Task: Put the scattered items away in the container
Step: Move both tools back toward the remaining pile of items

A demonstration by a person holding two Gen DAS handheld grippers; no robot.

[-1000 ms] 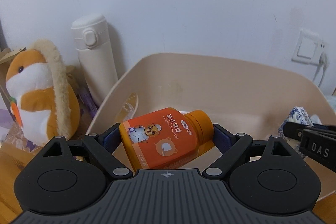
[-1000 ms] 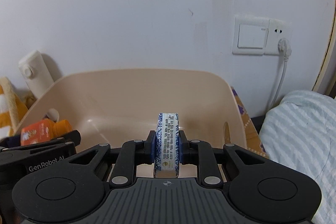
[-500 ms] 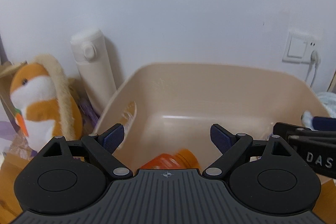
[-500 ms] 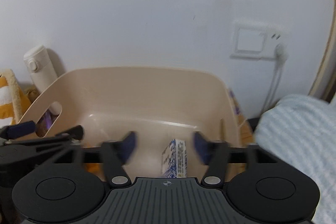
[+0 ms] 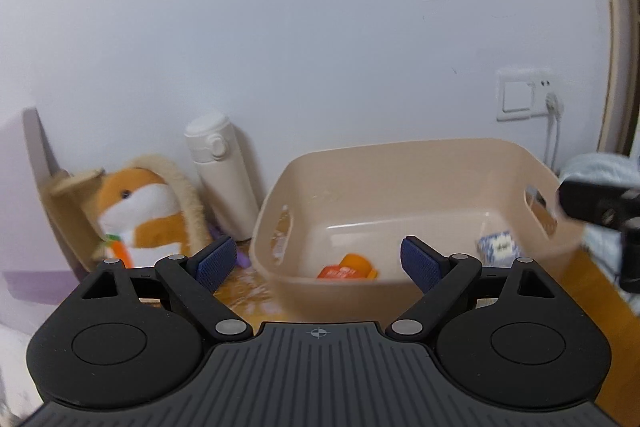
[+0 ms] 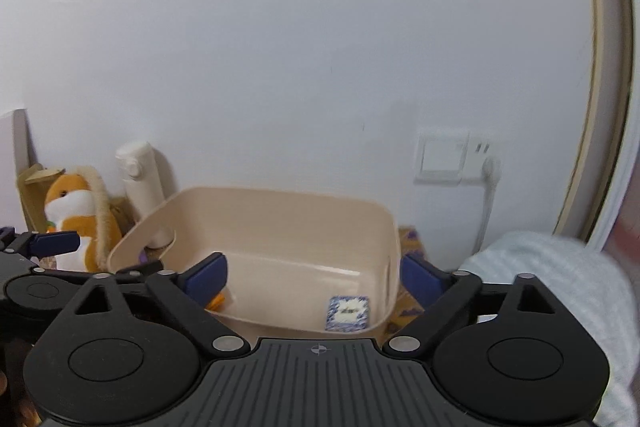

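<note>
Both claws stand spread wide with nothing between their blue pads. The left gripper [image 5: 318, 261] faces the beige tub [image 5: 400, 155] from in front, and the right gripper [image 6: 314, 277] faces the same tub [image 6: 280, 197] from its own side. Inside the tub lie 2 things, well apart: an orange bottle [image 5: 347, 267] on its side near the front wall, and a blue-and-white packet [image 6: 347, 313] flat on the floor toward the right end. A white flask [image 5: 222, 175] and a plush hamster [image 5: 144, 211] stand left of the tub, against the wall.
</note>
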